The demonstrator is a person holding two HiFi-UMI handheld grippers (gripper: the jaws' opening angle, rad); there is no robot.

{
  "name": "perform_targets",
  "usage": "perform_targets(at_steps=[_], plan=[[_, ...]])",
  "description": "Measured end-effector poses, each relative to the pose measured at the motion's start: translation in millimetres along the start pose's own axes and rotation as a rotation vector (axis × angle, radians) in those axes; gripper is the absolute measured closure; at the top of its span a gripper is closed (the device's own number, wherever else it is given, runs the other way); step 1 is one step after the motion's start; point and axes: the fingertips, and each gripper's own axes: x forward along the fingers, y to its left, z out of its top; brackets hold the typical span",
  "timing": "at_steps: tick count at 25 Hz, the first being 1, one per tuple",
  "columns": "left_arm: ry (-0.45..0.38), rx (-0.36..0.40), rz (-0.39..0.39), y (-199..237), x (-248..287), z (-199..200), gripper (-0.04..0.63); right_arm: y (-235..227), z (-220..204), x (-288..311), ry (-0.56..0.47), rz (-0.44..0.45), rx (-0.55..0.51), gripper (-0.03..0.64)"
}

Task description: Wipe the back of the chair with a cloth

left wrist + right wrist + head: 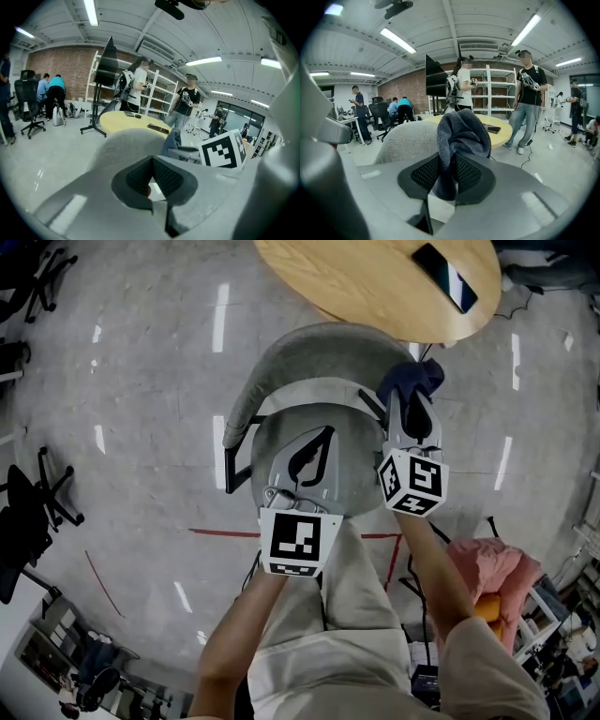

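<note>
From above, the chair's grey fabric back (314, 341) curves round its seat (281, 442). My right gripper (411, 401) is shut on a dark blue cloth (411, 379) at the back's right end, close to the top edge; contact cannot be told. In the right gripper view the cloth (458, 136) bunches up between the jaws, with the chair back (408, 139) just behind. My left gripper (327, 433) hangs over the seat, its tips together and holding nothing. In the left gripper view this gripper (151, 164) faces the chair back (125, 146), with the cloth (172, 140) at the right.
A round wooden table (370, 287) with a phone (448, 276) on it stands just beyond the chair. Black office chairs (33, 517) stand at the left. A pink bundle (492, 568) and cables lie on the floor at the right. Two people (527, 101) stand near the table.
</note>
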Motion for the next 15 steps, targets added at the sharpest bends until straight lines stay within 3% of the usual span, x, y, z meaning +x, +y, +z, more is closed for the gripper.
perform_targets(at_steps=[15], plan=[[-0.003,-0.027,0.011,25,-5,0,0.595,37,8,26,-0.001,0.08,-0.029,0.509]])
